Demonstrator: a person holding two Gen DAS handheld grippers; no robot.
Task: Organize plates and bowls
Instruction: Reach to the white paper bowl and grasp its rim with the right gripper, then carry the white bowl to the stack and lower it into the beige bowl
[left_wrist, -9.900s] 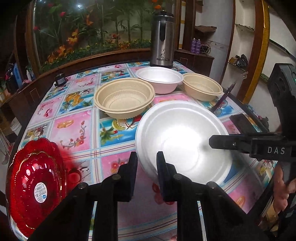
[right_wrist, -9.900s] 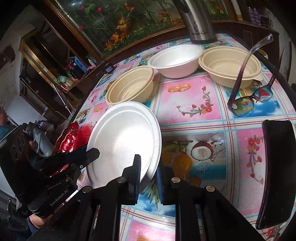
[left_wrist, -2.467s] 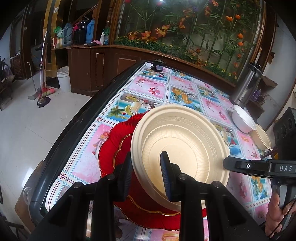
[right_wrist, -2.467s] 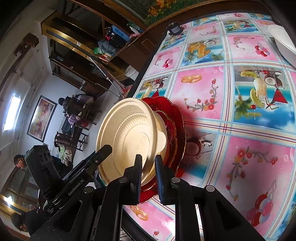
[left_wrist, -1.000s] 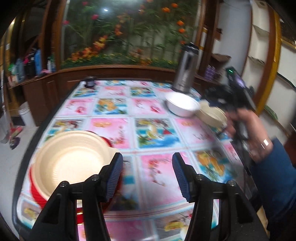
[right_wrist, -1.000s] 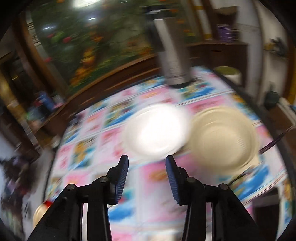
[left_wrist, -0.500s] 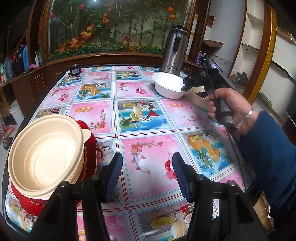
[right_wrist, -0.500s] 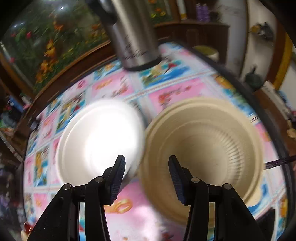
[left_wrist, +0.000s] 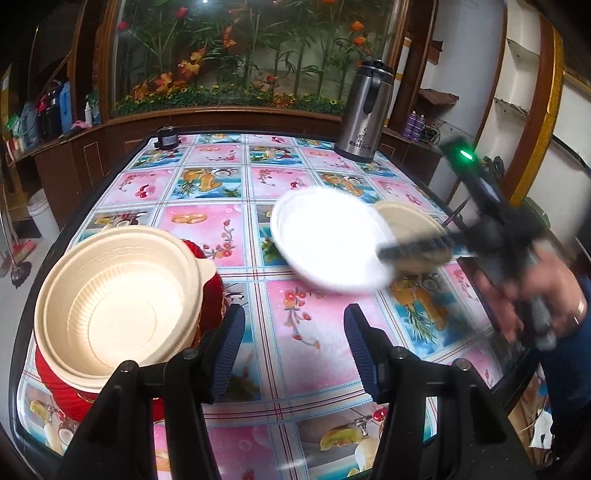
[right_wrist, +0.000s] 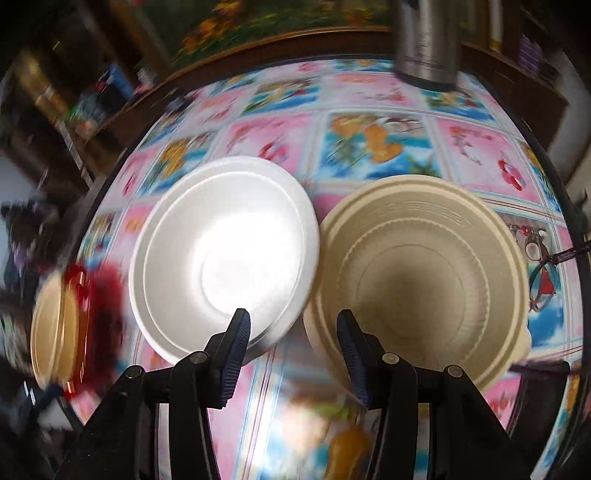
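Observation:
A beige bowl (left_wrist: 118, 302) sits stacked on the red plate (left_wrist: 210, 295) at the table's left front. A white bowl (left_wrist: 328, 240) and a second beige bowl (left_wrist: 410, 225) stand side by side right of centre; both show in the right wrist view, white bowl (right_wrist: 225, 251) and beige bowl (right_wrist: 421, 288). My left gripper (left_wrist: 293, 350) is open and empty over the tablecloth, right of the stack. My right gripper (right_wrist: 291, 347) is open, just in front of the gap between the two bowls. It also shows blurred in the left wrist view (left_wrist: 417, 251).
A steel thermos (left_wrist: 365, 122) stands at the far right of the table. Eyeglasses (right_wrist: 546, 273) lie right of the beige bowl, near the right edge. A small black object (left_wrist: 166, 136) sits at the far left corner. A flower display borders the far side.
My right gripper has pulled back a little from the two bowls and swung left, so both now show in full. The left gripper stays open with little movement.

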